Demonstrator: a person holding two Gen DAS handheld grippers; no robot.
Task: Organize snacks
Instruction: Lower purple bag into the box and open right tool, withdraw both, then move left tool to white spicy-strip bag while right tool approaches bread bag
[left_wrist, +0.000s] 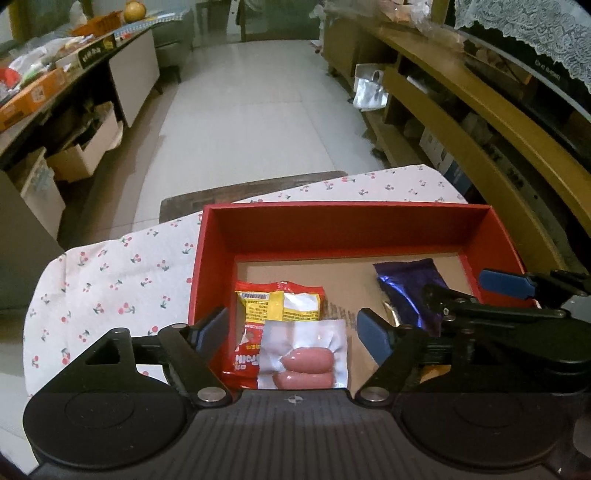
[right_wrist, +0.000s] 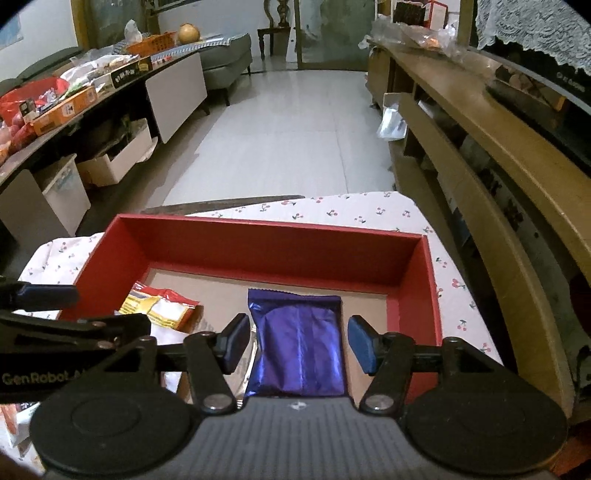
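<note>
Left hand-held gripper (left_wrist: 295, 332): jaws stand well apart over the near left part of the red box (left_wrist: 343, 218). Between the fingers lie the clear sausage pack (left_wrist: 304, 356) and, under and just beyond it, the red-and-yellow snack packet (left_wrist: 279, 301). Neither pad presses on either one; a gap shows on both sides. Both packs rest on the brown cardboard floor of the box, near its left wall.

Right hand-held gripper (right_wrist: 295, 341): jaws moderately wide, straddling the purple foil packet (right_wrist: 297, 350). The packet lies flat on the box floor, right of centre, long axis running near to far. The left pad sits just beside the packet's left edge and the right pad stands clear of the right edge. No grip visible; the packet looks to be resting on the floor, not lifted.

In the left wrist view the right gripper's blue-padded fingers (left_wrist: 504, 282) reach in from the right over the purple packet; in the right wrist view the left gripper's finger enters from the left beside the red-and-yellow packet.

Red box sits on a white cloth with cherry print (right_wrist: 354, 212), which covers the table. The far half of the box floor is bare cardboard.
</note>
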